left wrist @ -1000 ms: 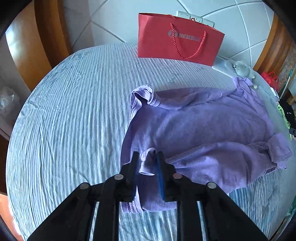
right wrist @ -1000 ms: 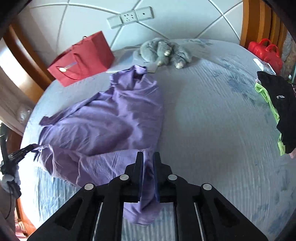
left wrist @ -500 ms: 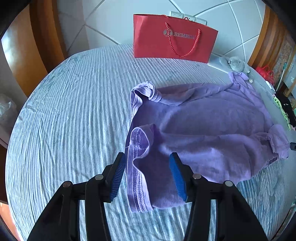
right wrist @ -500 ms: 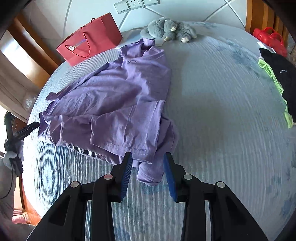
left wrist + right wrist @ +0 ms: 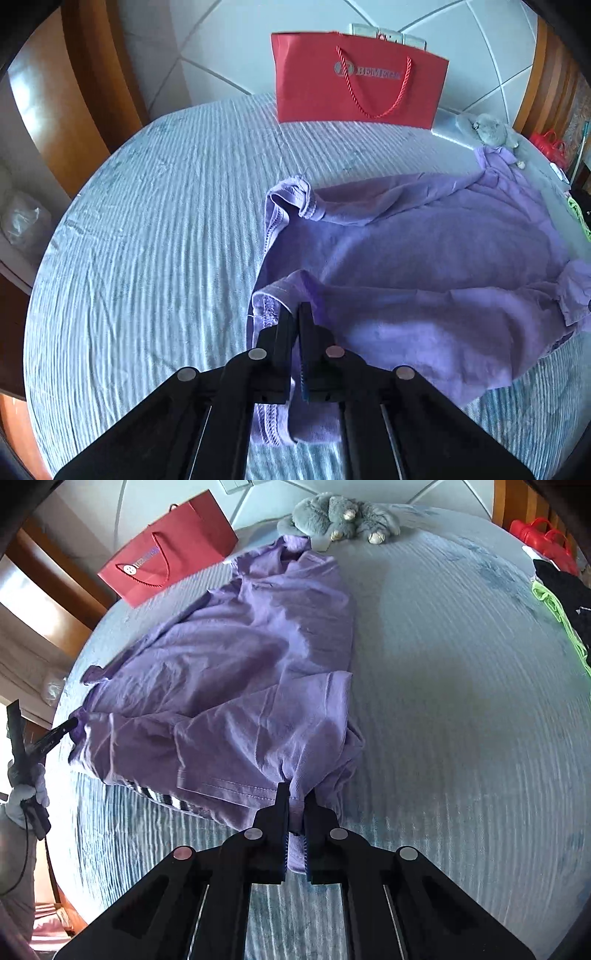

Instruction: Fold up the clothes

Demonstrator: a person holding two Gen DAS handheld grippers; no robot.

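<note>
The black and lime-green pile of clothes (image 5: 561, 602) runs off the right edge of the right wrist view, so its full shape cannot be told. In the left wrist view, the red paper gift bag (image 5: 354, 77) covers most of the white wall sockets (image 5: 388, 34). Striped fabric (image 5: 162, 797) peeks from under the crumpled purple cotton T-shirt (image 5: 240, 657), mostly hidden. The person's white-gloved hand (image 5: 22, 797) is cut by the left edge.

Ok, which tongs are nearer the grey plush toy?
Right. The right tongs grip the purple shirt on the side nearer the grey plush toy; the left tongs grip its far side, nearer the red bag.
</note>
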